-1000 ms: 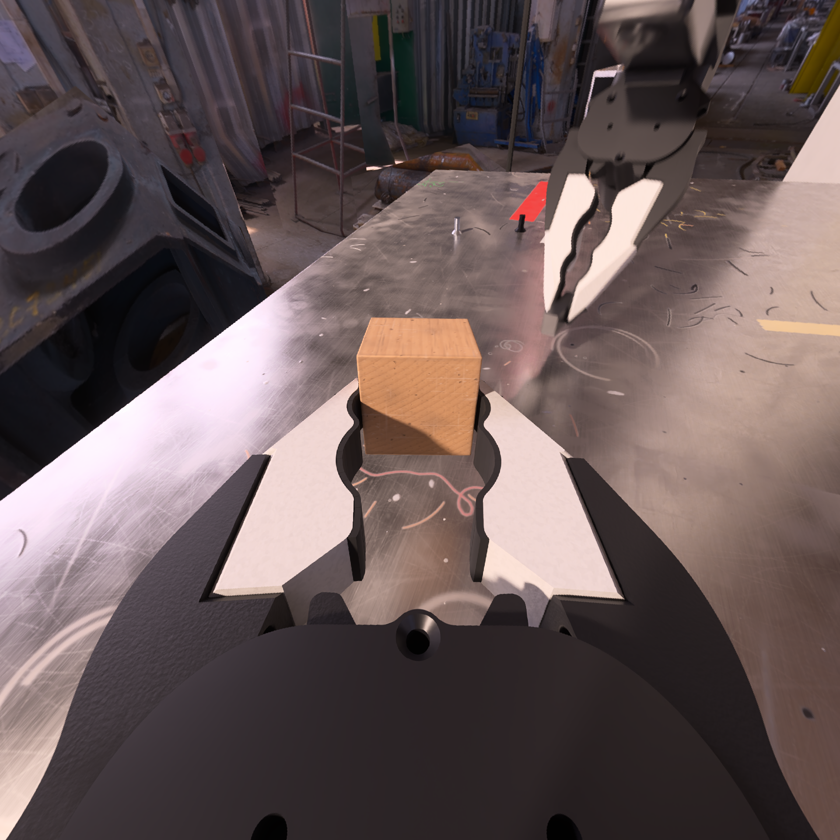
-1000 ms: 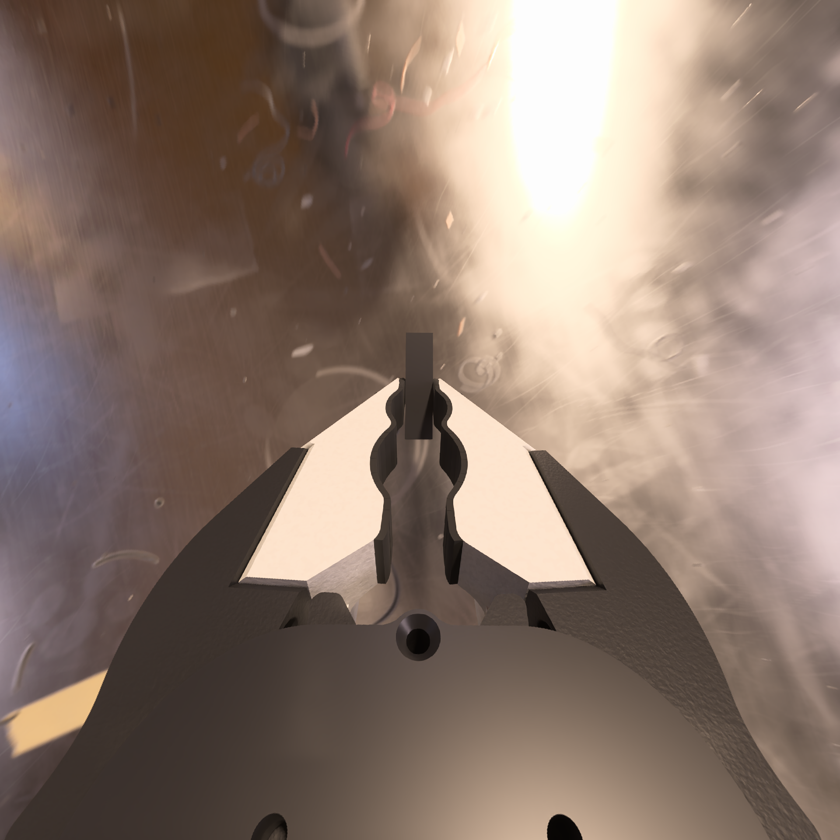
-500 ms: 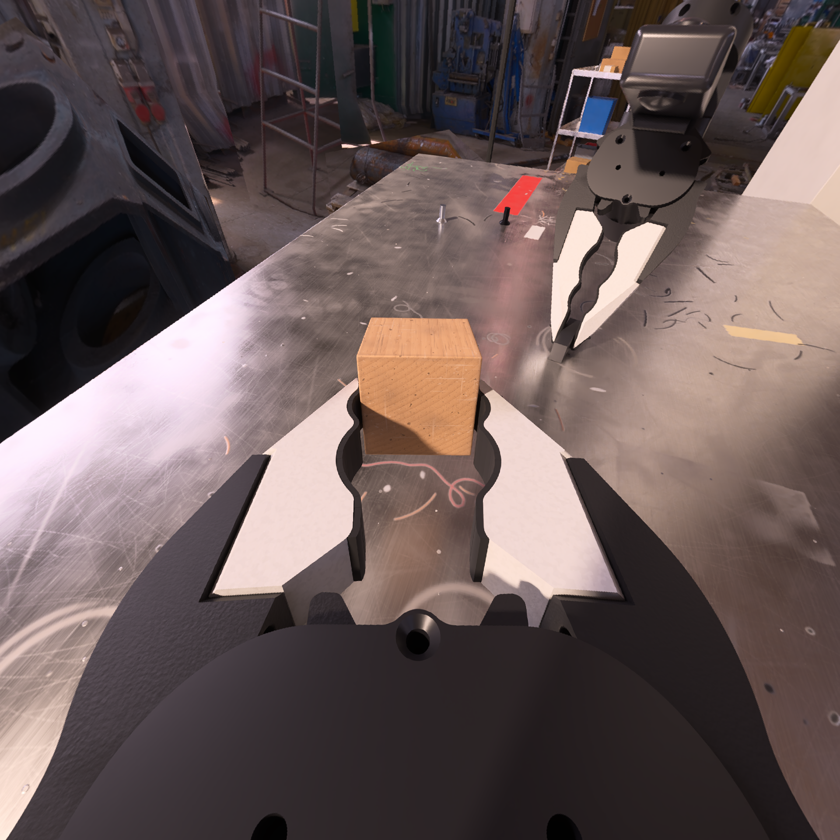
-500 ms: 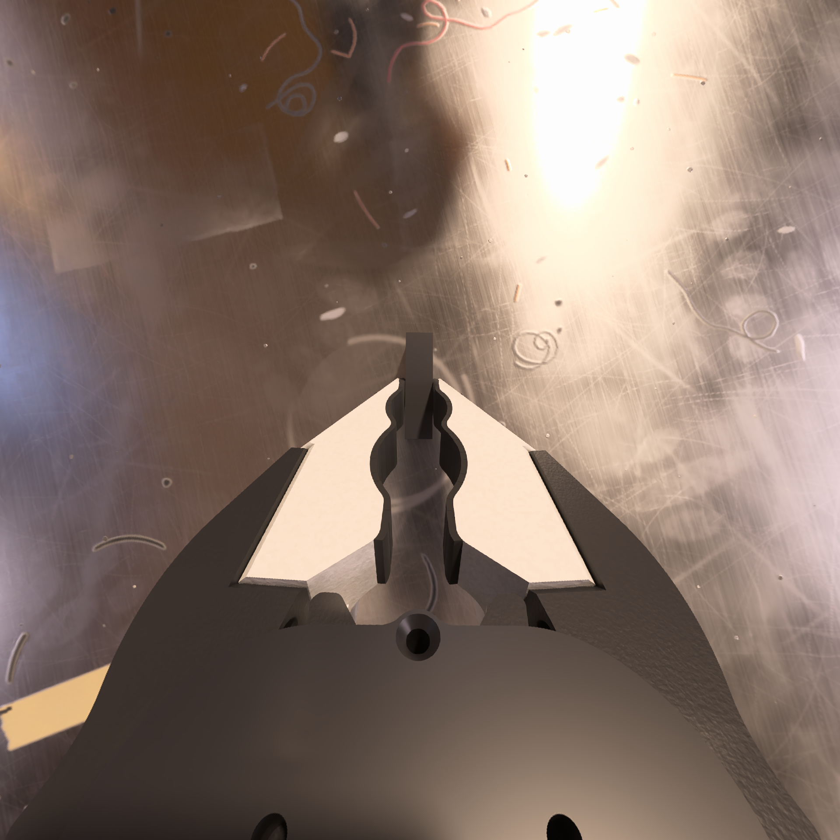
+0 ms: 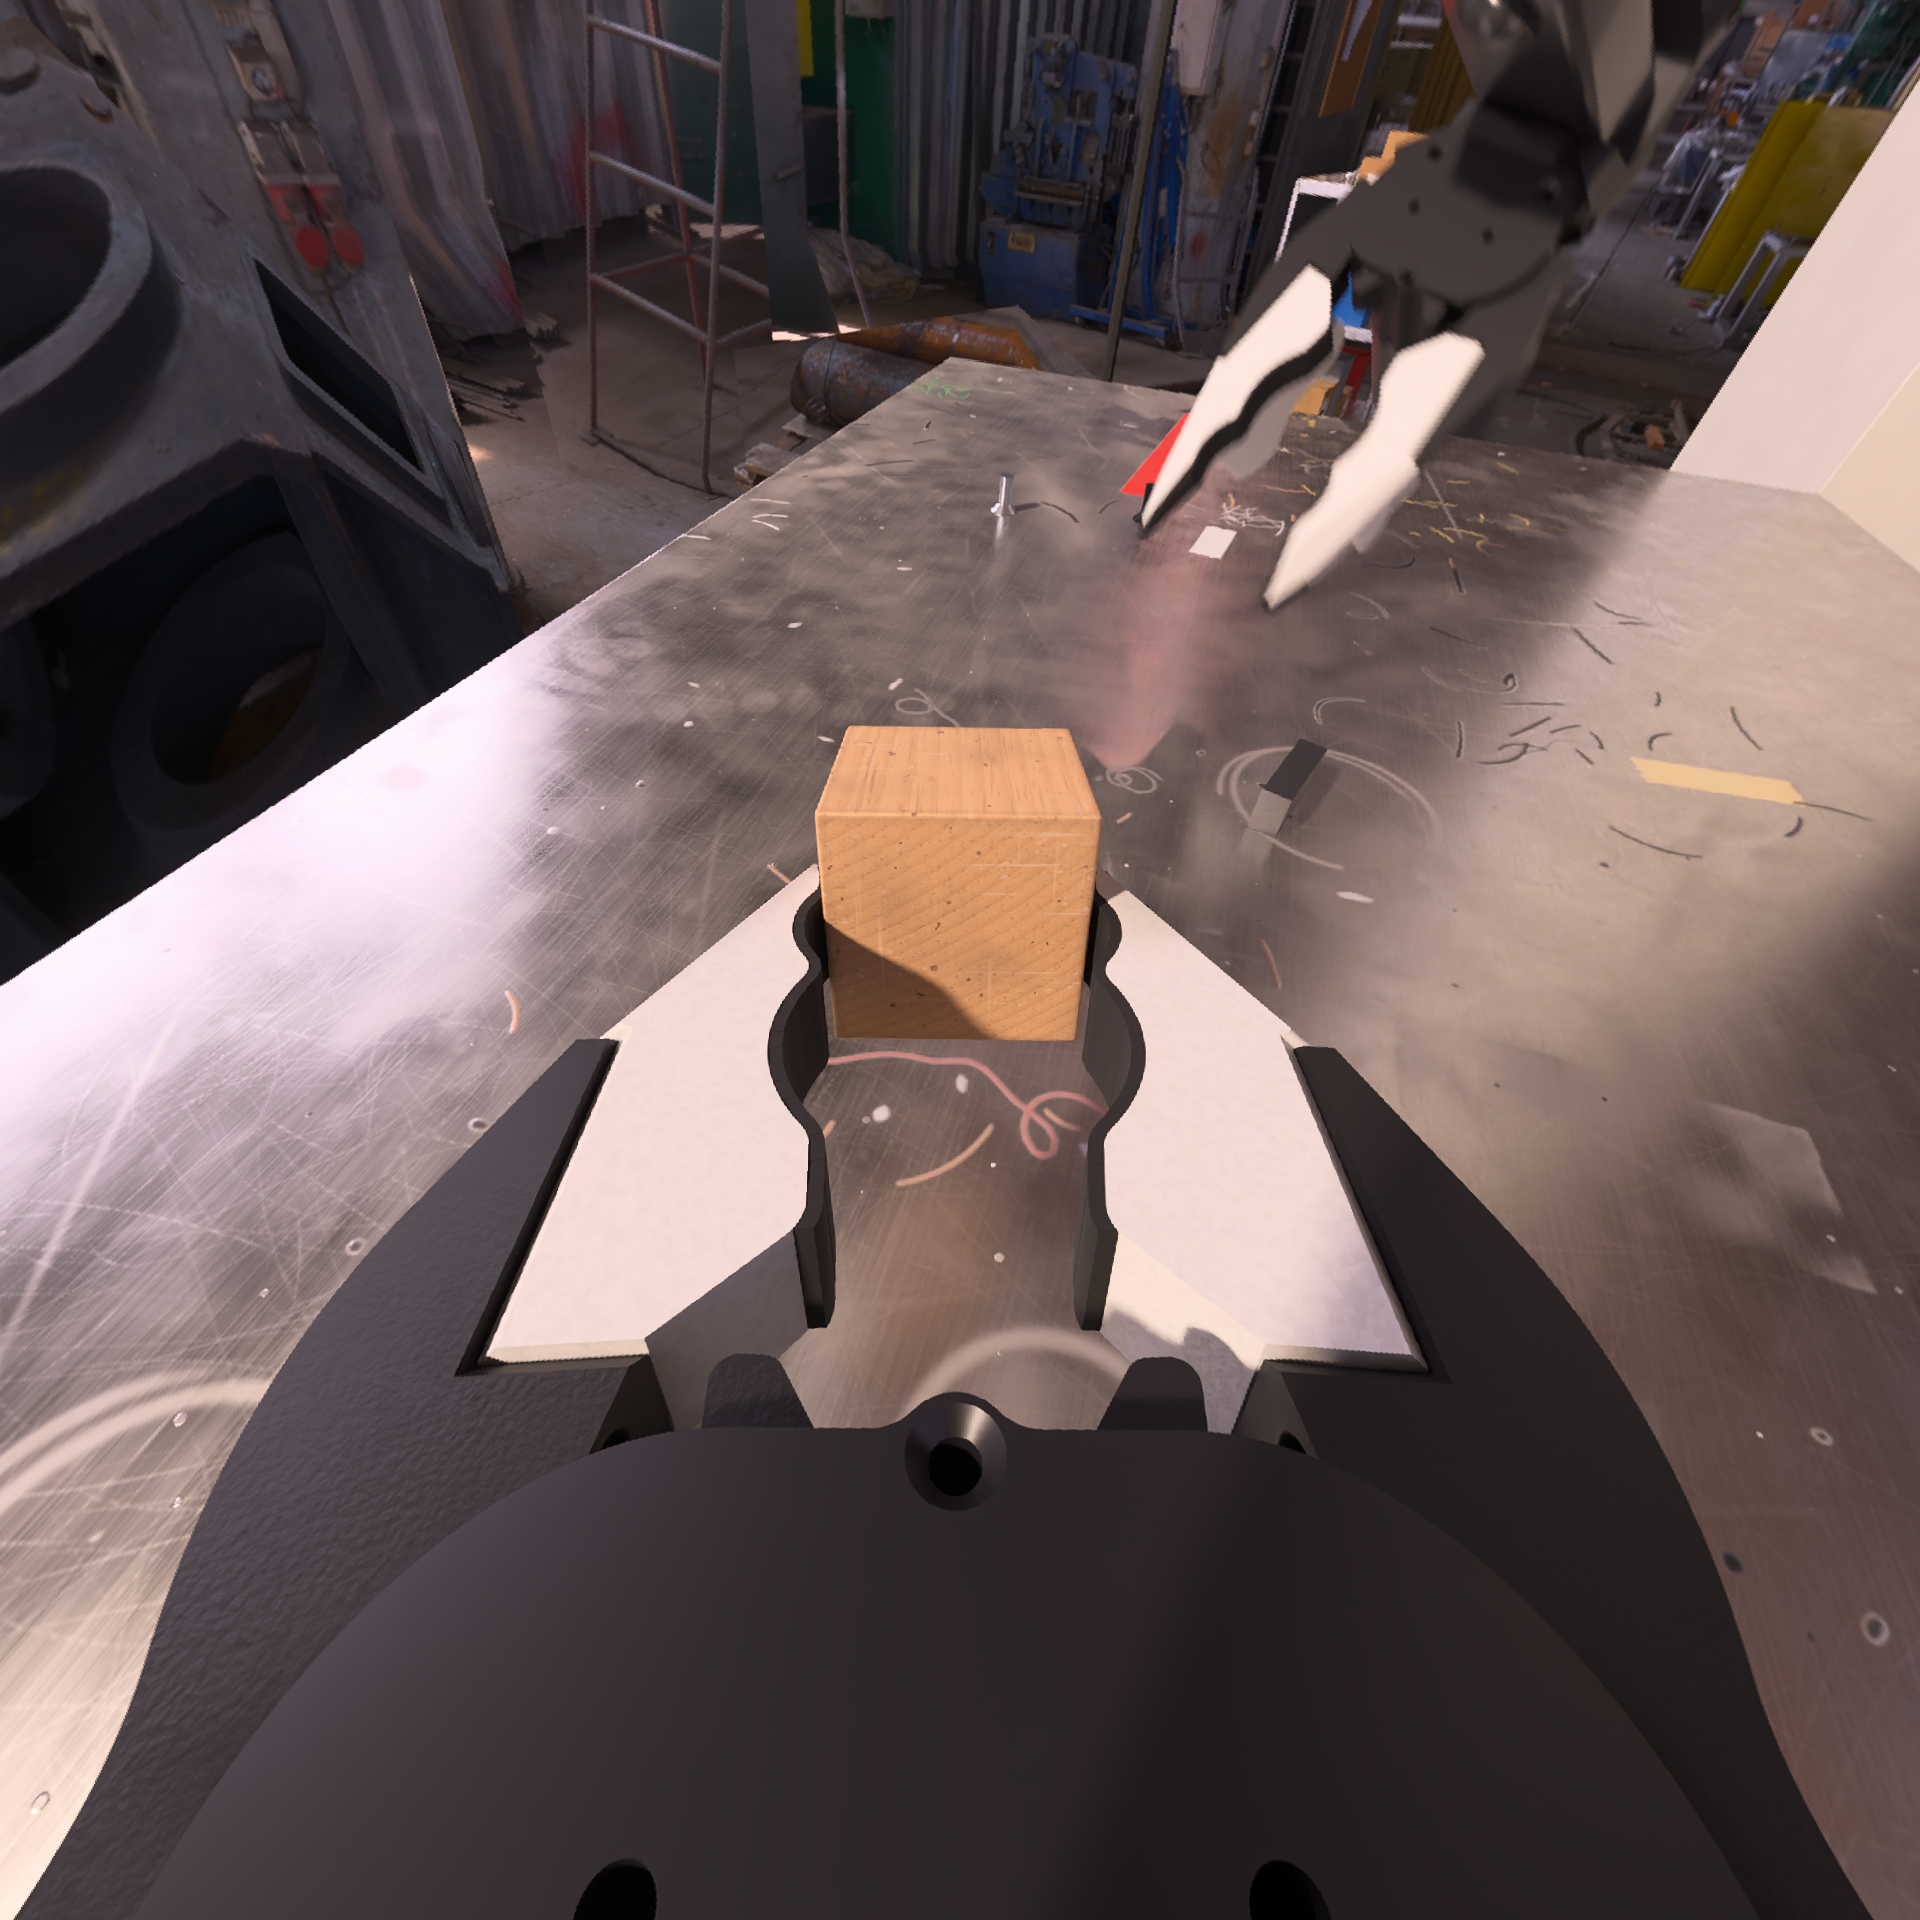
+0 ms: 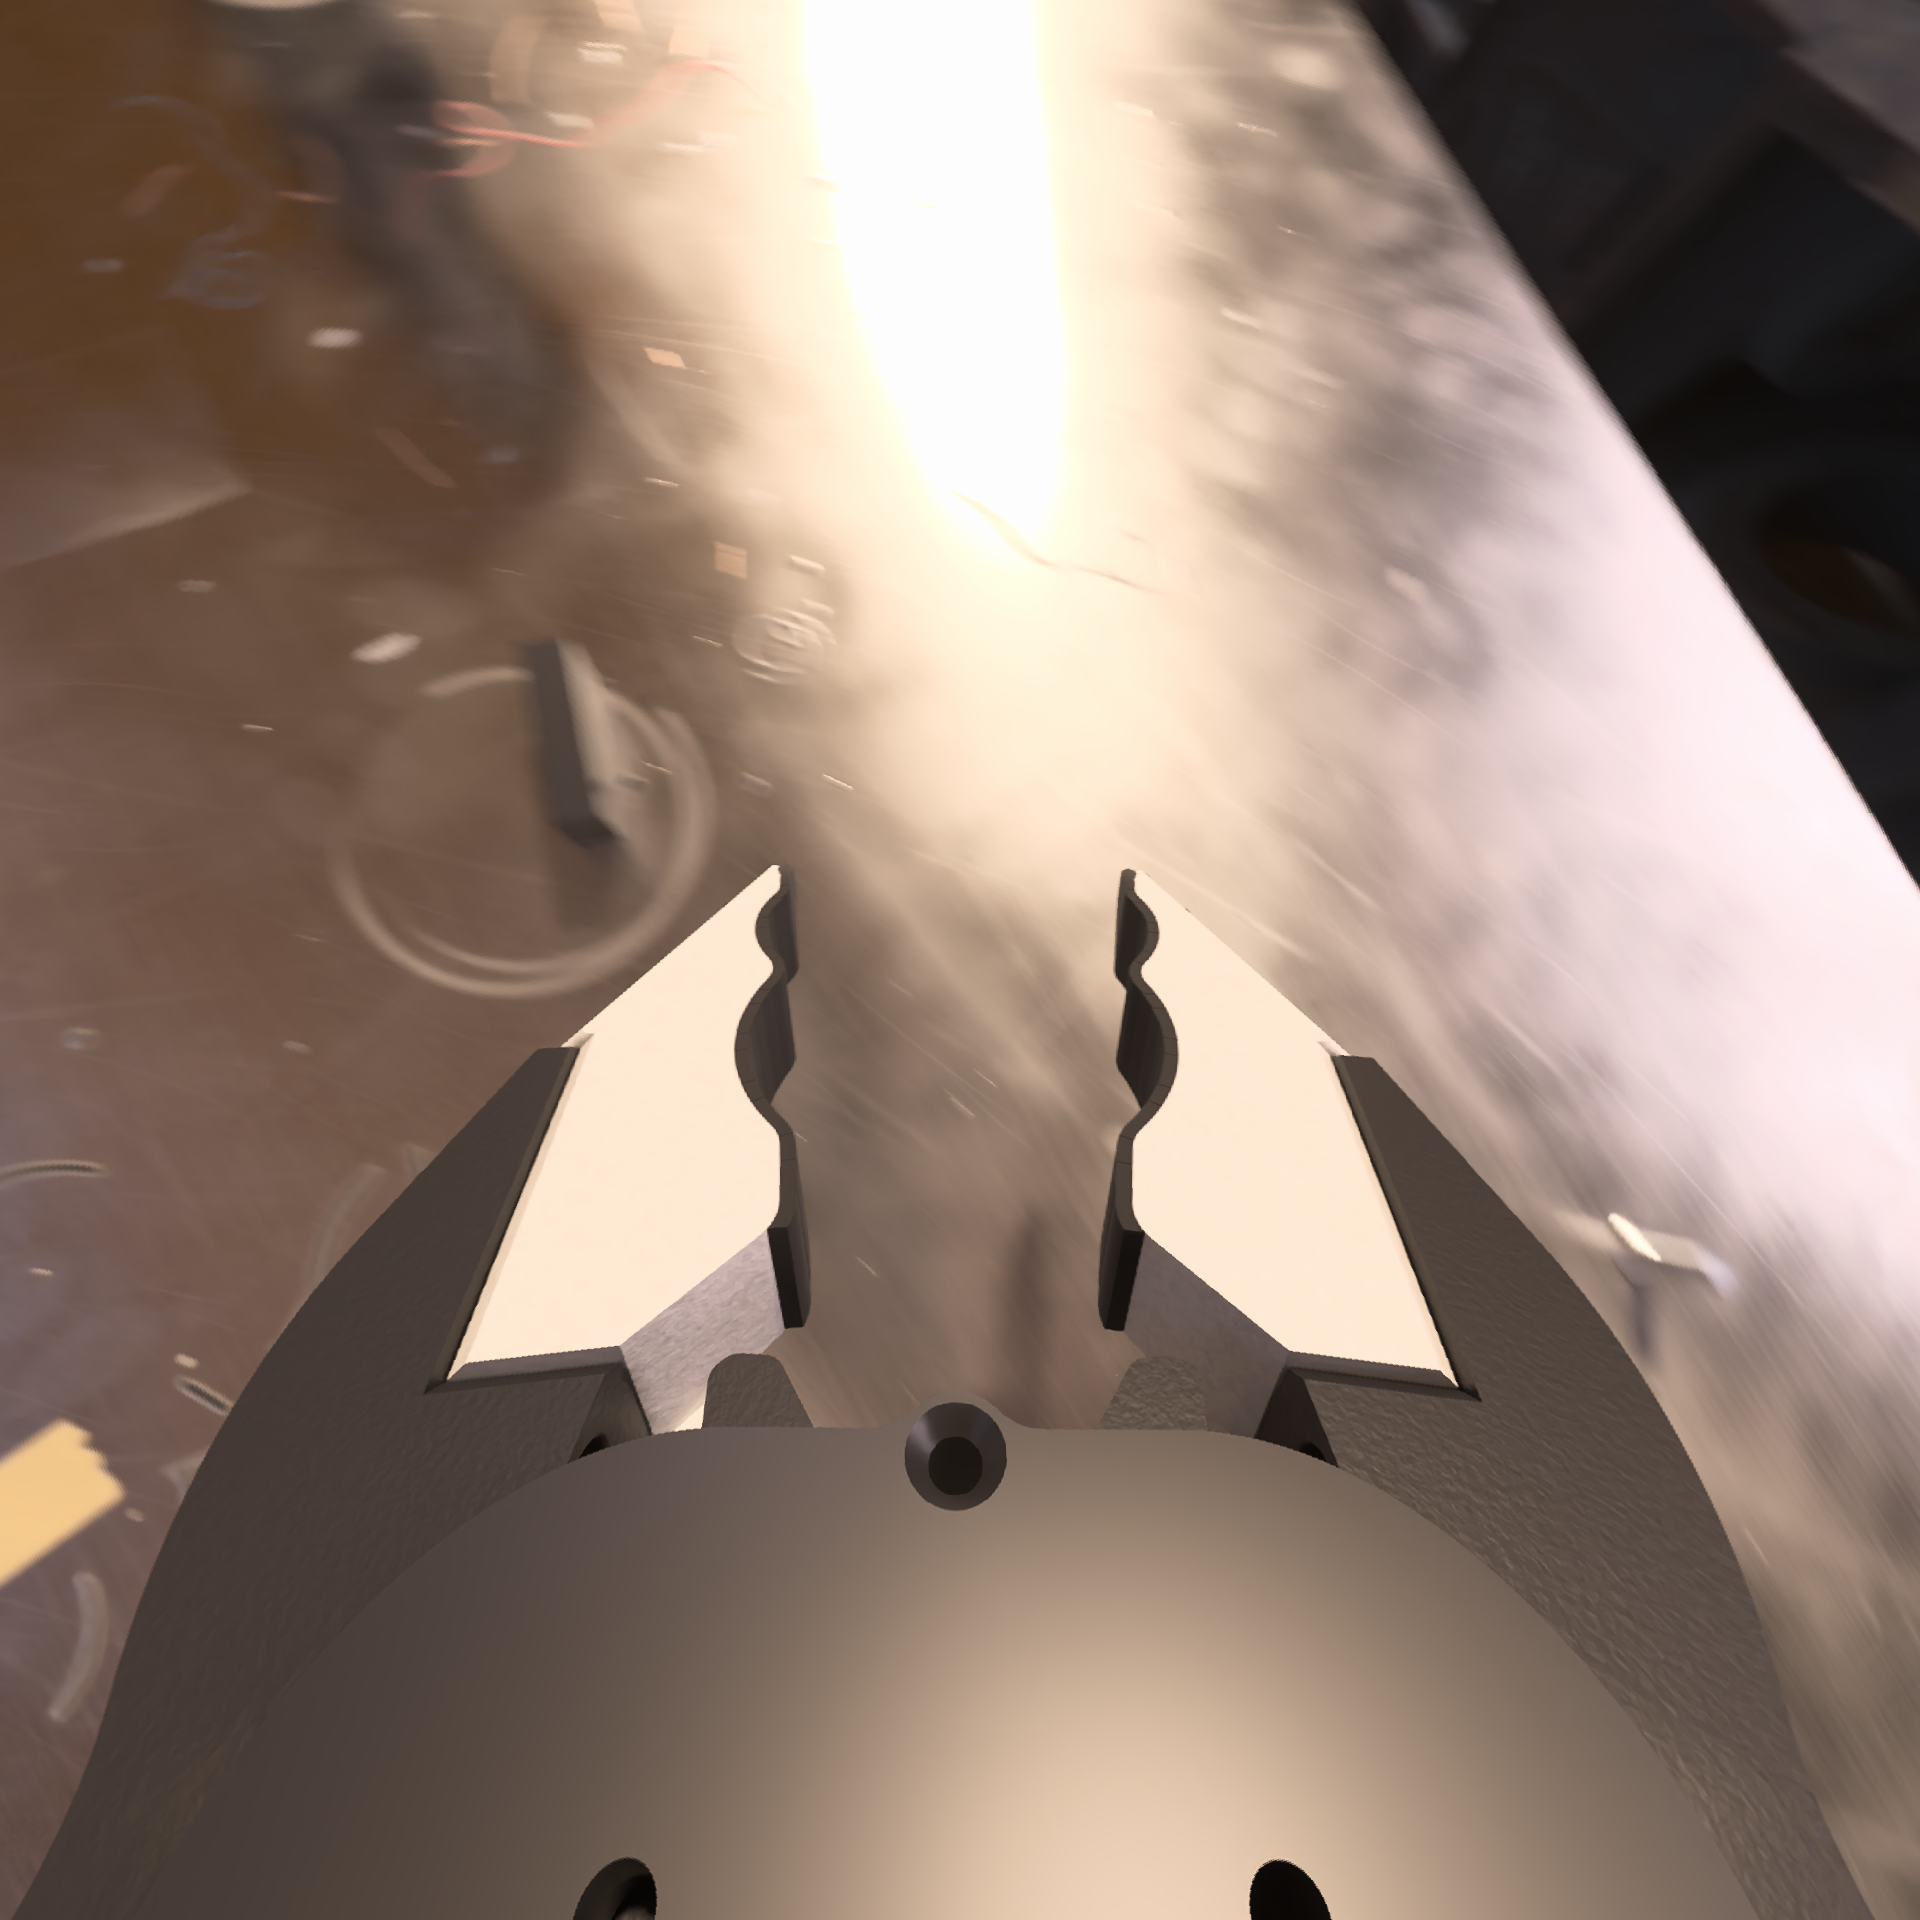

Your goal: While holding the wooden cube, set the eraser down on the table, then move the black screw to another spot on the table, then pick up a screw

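Observation:
My left gripper (image 5: pixel 956 920) is shut on the wooden cube (image 5: pixel 956 831) and holds it just above the metal table (image 5: pixel 416 935). The dark grey eraser (image 5: pixel 1286 795) lies on the table to the right of the cube. It also shows in the right wrist view (image 6: pixel 577 753), ahead and to the left. My right gripper (image 6: pixel 951 894) is open and empty. In the left wrist view it (image 5: pixel 1210 561) hangs above the far part of the table. A silver screw (image 5: pixel 1001 499) stands far back and also shows in the right wrist view (image 6: pixel 1652 1252). I cannot make out the black screw where the right gripper's finger covers that spot.
A red patch (image 5: pixel 1153 468) and a small white patch (image 5: pixel 1210 542) mark the far table. A yellow tape strip (image 5: pixel 1714 795) lies at the right. The table's left edge drops to dark machinery (image 5: pixel 156 520). A pale wall (image 5: pixel 1829 343) stands at the far right.
My right gripper has opened and let go of the eraser, which now lies on the table. It has risen and moved toward the far end. The left gripper still holds the cube.

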